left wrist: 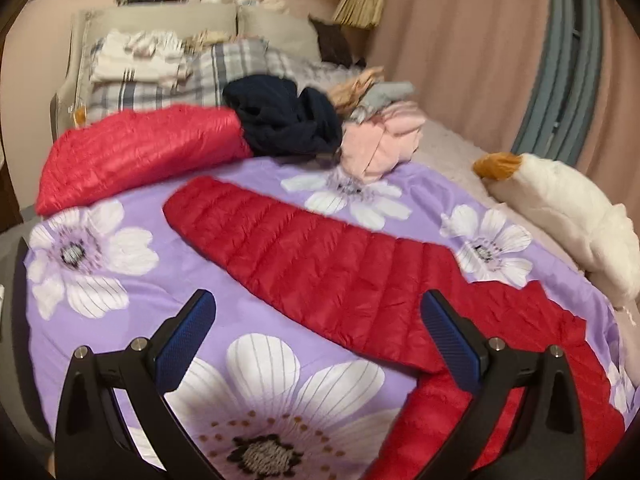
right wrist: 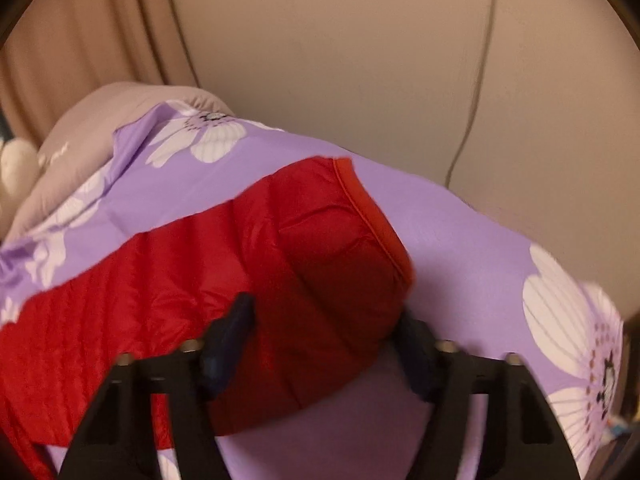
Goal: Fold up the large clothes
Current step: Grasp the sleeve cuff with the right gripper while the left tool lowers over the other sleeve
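The red quilted down jacket (left wrist: 340, 264) lies spread on the purple floral bedsheet (left wrist: 132, 304), one sleeve running toward the far left and the body trailing to the bed's right edge. The left tool (left wrist: 318, 336) hovers with its jaws wide apart, nothing between them; bare sheet lies open to its left. The right tool (right wrist: 324, 344) has its jaws on either side of the jacket's cuff end (right wrist: 352, 256), close against the puffed fabric, though blur hides whether they pinch it. A clothes pile (left wrist: 304, 124) crowds the far edge, and a white plush toy (left wrist: 568, 212) lies along the right edge.
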`<act>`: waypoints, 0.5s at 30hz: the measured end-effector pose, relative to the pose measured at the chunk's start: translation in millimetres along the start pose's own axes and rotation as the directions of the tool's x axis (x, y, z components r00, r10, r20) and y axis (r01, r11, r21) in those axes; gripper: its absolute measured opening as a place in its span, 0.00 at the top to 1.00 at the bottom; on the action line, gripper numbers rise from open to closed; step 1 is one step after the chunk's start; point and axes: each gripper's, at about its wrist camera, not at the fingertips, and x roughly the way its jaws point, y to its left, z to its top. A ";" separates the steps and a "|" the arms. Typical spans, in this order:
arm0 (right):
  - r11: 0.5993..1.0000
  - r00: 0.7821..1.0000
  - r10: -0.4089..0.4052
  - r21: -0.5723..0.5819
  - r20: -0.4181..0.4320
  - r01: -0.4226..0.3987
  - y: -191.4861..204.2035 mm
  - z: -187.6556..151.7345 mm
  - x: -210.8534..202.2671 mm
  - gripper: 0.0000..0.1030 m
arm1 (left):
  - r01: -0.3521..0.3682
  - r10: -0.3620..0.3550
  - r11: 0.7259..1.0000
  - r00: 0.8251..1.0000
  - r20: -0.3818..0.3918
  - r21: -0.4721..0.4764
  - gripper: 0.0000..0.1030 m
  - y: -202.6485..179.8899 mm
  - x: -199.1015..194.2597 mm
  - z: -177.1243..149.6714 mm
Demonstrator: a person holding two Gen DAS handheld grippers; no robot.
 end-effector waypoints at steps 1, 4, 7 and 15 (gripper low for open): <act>1.000 1.000 0.002 -0.002 -0.002 -0.002 1.1 -0.1 -3.5 0.72 | 0.009 -0.009 1.000 1.000 -0.022 -0.015 0.01 1.3 12.4 -0.8; 0.999 0.999 -0.036 -0.036 0.009 0.036 9.3 -0.4 -20.8 0.82 | 0.007 -0.010 0.999 0.997 -0.074 -0.041 0.01 5.5 36.9 -1.8; 0.987 0.993 -0.087 -0.125 0.083 0.097 24.4 -1.7 -46.1 0.83 | -0.021 0.010 0.997 0.990 -0.140 -0.078 0.01 19.4 65.5 0.7; 0.967 0.964 0.002 -0.245 0.264 0.065 74.4 -2.8 -142.9 0.83 | -0.044 -0.027 0.971 0.957 -0.288 -0.235 0.06 62.6 132.4 0.3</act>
